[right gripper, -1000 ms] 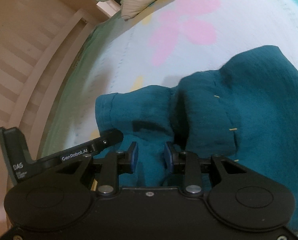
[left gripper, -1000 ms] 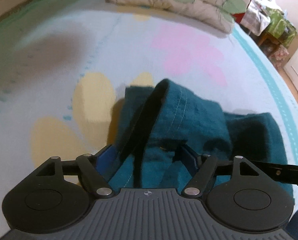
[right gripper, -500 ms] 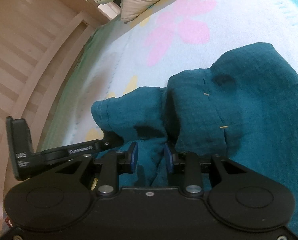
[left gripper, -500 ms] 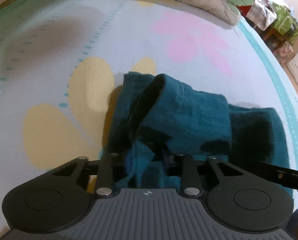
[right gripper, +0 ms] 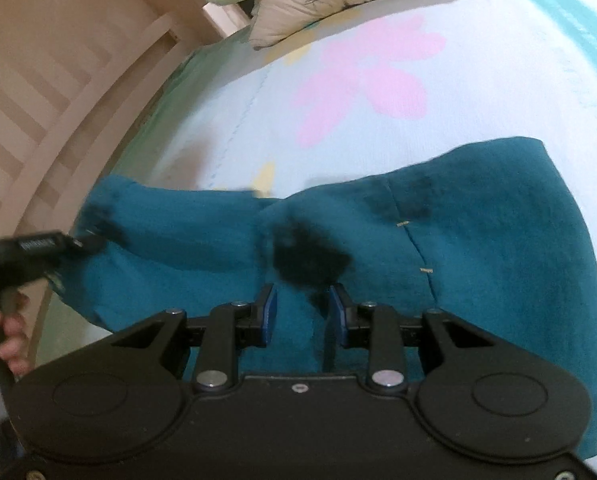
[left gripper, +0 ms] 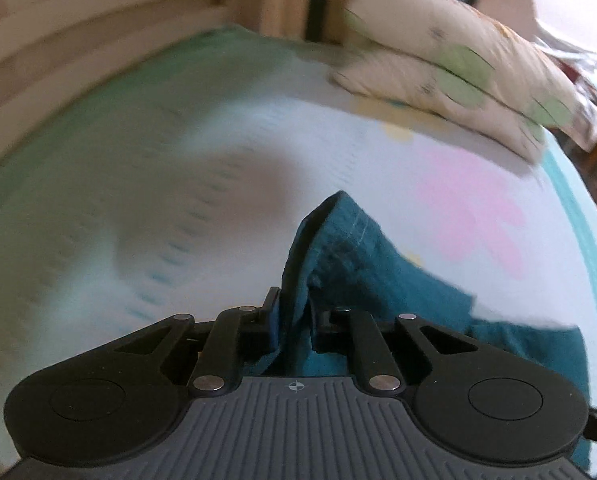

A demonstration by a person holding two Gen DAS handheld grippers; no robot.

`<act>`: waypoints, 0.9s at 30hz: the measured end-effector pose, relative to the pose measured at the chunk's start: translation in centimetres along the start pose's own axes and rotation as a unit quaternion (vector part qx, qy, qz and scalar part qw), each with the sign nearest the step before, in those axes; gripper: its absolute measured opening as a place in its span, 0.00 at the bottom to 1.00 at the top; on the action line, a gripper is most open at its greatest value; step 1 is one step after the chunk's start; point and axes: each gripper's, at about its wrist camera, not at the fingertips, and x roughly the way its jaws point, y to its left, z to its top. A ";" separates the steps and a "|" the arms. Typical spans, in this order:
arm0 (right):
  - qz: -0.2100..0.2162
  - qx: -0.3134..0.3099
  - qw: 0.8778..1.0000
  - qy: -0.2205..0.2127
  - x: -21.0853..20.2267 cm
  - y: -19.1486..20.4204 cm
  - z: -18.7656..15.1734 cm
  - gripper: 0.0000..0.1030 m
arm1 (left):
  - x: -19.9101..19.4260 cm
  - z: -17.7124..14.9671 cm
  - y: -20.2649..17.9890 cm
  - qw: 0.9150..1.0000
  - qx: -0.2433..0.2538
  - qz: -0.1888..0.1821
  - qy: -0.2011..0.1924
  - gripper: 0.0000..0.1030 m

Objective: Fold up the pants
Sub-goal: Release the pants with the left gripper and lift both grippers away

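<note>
1. Wooden bed rail (right gripper: 46, 92): it runs down the left edge of the right wrist view, with a person's hand (right gripper: 6, 332) below it, carrying the left claw (right gripper: 92, 240) at the far left corner of the fabric.
2. Left claw (left gripper: 292, 316): a second ago its jaws stood wide around a hem; now they are closing and already pinch a ridge of teal cloth between the pads. The blurred bedsheet (left gripper: 138, 208) and the fabric peaking upward suggest that corner is coming off the bed, so the fold looks to be starting.
3. Teal pants (right gripper: 458, 240): they lie bunched on the flowered sheet, stretched from the left claw across to the right edge of the view, just below the pink flower print (right gripper: 370, 76).
4. Right claw (right gripper: 302, 308): its opening is unchanged, half-wide, with a rumpled fold of the pants lying between its blue pads; I cannot tell whether the pads actually press the cloth.
5. Pillows (left gripper: 450, 68): stacked at the head of the bed, well apart from the pants.
</note>
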 end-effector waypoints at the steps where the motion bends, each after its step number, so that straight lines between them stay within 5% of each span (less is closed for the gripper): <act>1: -0.002 -0.002 1.000 0.002 0.4 0.4 0.1 0.41 | -0.2 0.2 0.9 1.000 -0.005 0.010 -0.007 0.13; 4: -0.011 -0.016 1.000 0.007 1.5 1.5 0.3 0.41 | 0.0 0.2 3.0 0.999 -0.030 0.030 -0.012 0.13; 11: -0.104 -0.025 0.994 -0.002 4.4 1.8 0.8 0.40 | 0.8 0.0 3.7 0.999 -0.054 0.007 -0.007 0.13; 15: -0.062 -0.004 0.994 0.091 8.9 0.5 0.1 0.41 | 1.0 0.2 3.6 0.999 -0.053 -0.005 -0.010 0.13; 22: -0.064 -0.041 0.996 0.040 6.1 2.2 0.0 0.41 | 1.4 0.2 3.9 0.998 -0.067 -0.015 -0.001 0.13; 27: -0.091 -0.042 0.993 0.066 6.7 2.3 -0.9 0.41 | 1.6 -0.1 3.9 0.998 -0.067 -0.019 0.004 0.13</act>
